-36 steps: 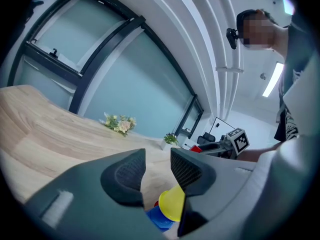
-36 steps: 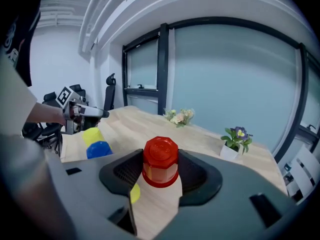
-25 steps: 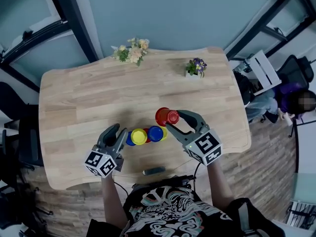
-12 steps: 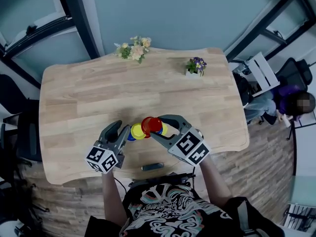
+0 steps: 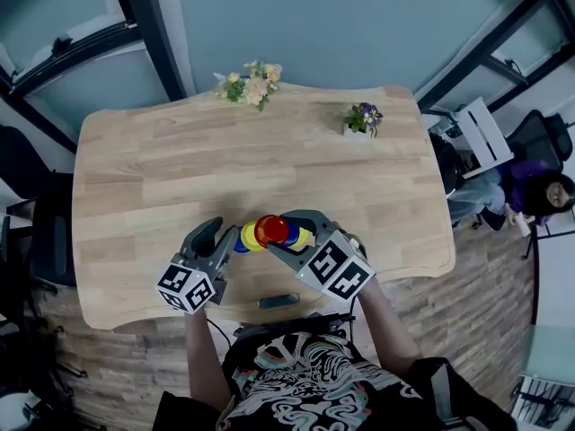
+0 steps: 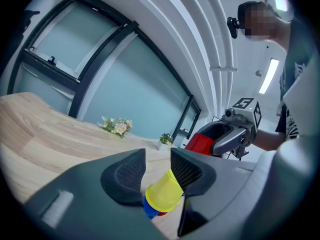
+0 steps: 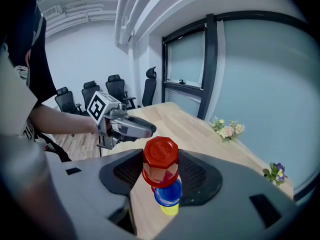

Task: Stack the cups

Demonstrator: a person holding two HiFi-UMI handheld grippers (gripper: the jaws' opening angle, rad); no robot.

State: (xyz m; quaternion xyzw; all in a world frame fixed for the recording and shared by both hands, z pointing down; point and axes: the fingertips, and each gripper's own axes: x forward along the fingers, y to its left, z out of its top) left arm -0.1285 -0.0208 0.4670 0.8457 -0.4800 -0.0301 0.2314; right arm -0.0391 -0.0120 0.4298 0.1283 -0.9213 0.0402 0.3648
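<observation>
The table [image 5: 135, 178] stretches out ahead of both grippers. The left gripper [image 5: 229, 237] lies nearly level with its jaws about half closed, pinching the yellow cup [image 6: 165, 191]. In the left gripper view, the cup's narrow end tucks behind the pad on the right and its rim meets the jaw on the left. A blue rim [image 6: 148, 209] and a sliver of red peek out just under the yellow rim.

The right gripper [image 5: 276, 231] tilts downward, close beside the left gripper's tips. Its jaws are spread wide and clamped on the red cup [image 7: 160, 156], which sits between both pads with its base toward the camera. Just past that cup and lower is a blue cup [image 7: 169, 194], with a yellow edge [image 7: 170, 210] showing under it.

Far ahead of the grippers, at the table's far edge, are two flower bunches [image 5: 248, 84] [image 5: 362, 119]. Behind the grippers, near the person, lies a dark bar [image 5: 278, 301].
</observation>
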